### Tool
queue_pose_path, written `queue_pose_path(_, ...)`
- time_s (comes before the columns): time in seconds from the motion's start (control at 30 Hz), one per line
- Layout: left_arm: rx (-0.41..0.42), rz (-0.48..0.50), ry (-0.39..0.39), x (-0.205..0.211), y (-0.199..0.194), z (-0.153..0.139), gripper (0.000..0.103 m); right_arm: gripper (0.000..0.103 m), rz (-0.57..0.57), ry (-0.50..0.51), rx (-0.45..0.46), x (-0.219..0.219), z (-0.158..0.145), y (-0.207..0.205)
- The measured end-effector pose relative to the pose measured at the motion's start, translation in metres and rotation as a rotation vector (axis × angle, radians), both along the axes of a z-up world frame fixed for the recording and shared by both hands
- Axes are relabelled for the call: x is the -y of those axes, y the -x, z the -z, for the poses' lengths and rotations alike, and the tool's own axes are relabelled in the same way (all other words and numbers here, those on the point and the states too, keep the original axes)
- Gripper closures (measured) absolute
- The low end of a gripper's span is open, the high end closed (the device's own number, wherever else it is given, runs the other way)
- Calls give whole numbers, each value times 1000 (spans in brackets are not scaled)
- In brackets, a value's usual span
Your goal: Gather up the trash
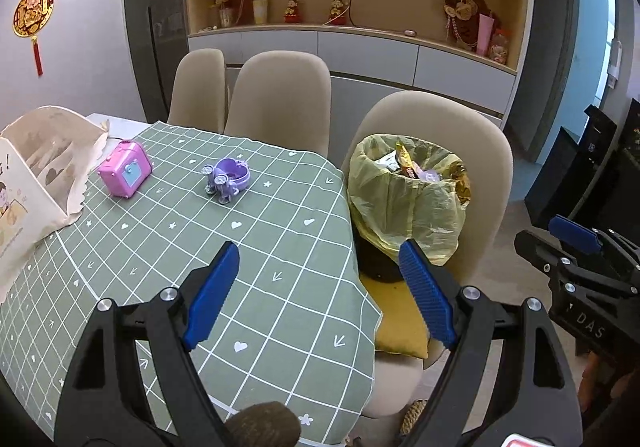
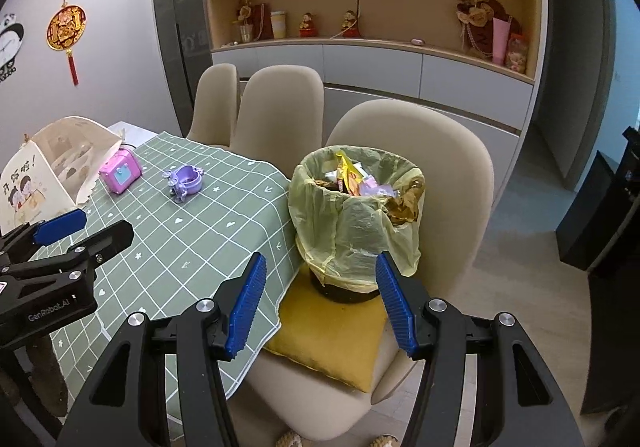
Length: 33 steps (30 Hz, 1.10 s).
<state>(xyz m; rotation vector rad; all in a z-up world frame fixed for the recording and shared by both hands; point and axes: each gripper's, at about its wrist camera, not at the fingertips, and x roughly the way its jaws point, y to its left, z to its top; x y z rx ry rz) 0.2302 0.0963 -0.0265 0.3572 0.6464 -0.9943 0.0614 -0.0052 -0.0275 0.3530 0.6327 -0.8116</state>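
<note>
1. Both grippers are hanging empty: the left gripper (image 1: 318, 297) is spreading its jaws wide over the tablecloth (image 1: 256, 287), and the right gripper (image 2: 322, 303) is holding its jaws apart in front of the bin (image 2: 356, 223).
2. The bin is sitting on a yellow cushion (image 2: 332, 343) on the chair (image 2: 448, 167) just beside the table, probably for easy reach.
3. Its yellow liner (image 2: 360, 231) is brimming with wrappers (image 2: 356, 177).
4. Farther off, a purple toy (image 1: 226, 179) and a pink toy (image 1: 125, 169) are lying on the cloth, with no loose trash showing.

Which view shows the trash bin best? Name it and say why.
The right wrist view: the trash bin sits near centre, whole, its contents visible between the open tool's fingers. The left wrist view shows the bin off to the right, its base partly hidden by a blue finger.
</note>
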Motion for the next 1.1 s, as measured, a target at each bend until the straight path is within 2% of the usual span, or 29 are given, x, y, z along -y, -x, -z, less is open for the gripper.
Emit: queue_pose_path(1.1,4,56,-13,8,13,2,25,49,33,6,10,-2,-1,10)
